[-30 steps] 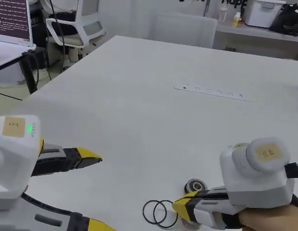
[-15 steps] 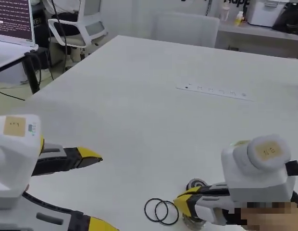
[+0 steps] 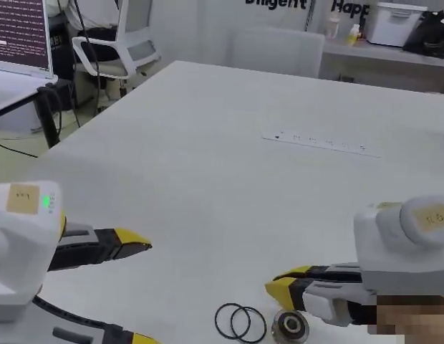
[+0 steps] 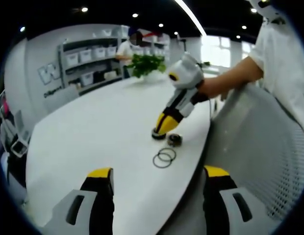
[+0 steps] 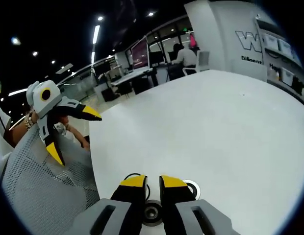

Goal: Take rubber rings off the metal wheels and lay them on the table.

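Note:
Two black rubber rings [image 3: 240, 322] lie overlapping on the white table [image 3: 208, 143] near its front edge. Beside them sits a metal wheel [image 3: 290, 325]. My right gripper [image 3: 279, 288] hovers just above it, jaws nearly together with nothing seen between the tips. In the left gripper view the right gripper [image 4: 162, 128] tips down onto a second wheel [image 4: 158, 134], with the first wheel [image 4: 174, 139] and the rings [image 4: 164, 157] nearer. In the right gripper view a wheel [image 5: 152, 213] shows under the narrow gap. My left gripper [image 3: 136, 287] is held off to the left, jaws wide apart and empty.
A long white strip [image 3: 319, 142] lies across the middle of the table. An office chair [image 3: 111, 50] and a monitor [image 3: 18, 32] stand beyond the table's left edge. Shelves with storage boxes [image 3: 397, 21] run along the back wall.
The right gripper has shifted slightly away from me, now covering the farther wheel and uncovering the nearer one. The left gripper and rings stay put; the head camera has tilted.

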The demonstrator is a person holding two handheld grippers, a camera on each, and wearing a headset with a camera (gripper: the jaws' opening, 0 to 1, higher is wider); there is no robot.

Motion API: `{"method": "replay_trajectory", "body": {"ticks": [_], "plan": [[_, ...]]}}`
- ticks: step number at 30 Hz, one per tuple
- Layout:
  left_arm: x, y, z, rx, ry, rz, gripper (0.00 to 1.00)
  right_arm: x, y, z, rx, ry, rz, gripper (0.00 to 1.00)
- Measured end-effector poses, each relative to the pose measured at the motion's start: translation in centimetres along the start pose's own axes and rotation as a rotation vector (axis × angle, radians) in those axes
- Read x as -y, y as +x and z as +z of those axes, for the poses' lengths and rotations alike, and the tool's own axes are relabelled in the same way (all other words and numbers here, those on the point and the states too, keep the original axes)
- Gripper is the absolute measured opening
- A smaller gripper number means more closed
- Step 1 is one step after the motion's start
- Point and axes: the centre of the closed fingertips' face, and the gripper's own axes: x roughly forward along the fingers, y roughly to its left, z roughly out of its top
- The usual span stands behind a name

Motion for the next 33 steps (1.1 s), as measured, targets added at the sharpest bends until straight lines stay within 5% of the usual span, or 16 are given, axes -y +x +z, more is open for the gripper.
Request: {"method": "replay_trajectory", "body": {"ticks": [14, 24, 28, 33], "plan": [[0.1, 0.1, 0.1, 0.009, -0.013, -0.010, 0.75, -0.2, -1.8, 2.9, 0.129, -0.006, 0.029, 0.20], [-0.1, 0.0, 1.0, 0.059, -0.038, -0.015, 0.76, 1.5, -3.5, 5.0, 0.248, 0.054, 0.006, 0.28], [-0.2, 0.1, 1.3, 0.004, 0.101, 0.005, 0.75, 2.5, -3.9, 4.6, 0.249, 0.072, -0.018, 0.27], [0.2, 0.4, 3.3, 0.045, 0.104, -0.019, 0.75, 3.2, -4.3, 4.0, 0.243, 0.090, -0.039, 0.25]]}}
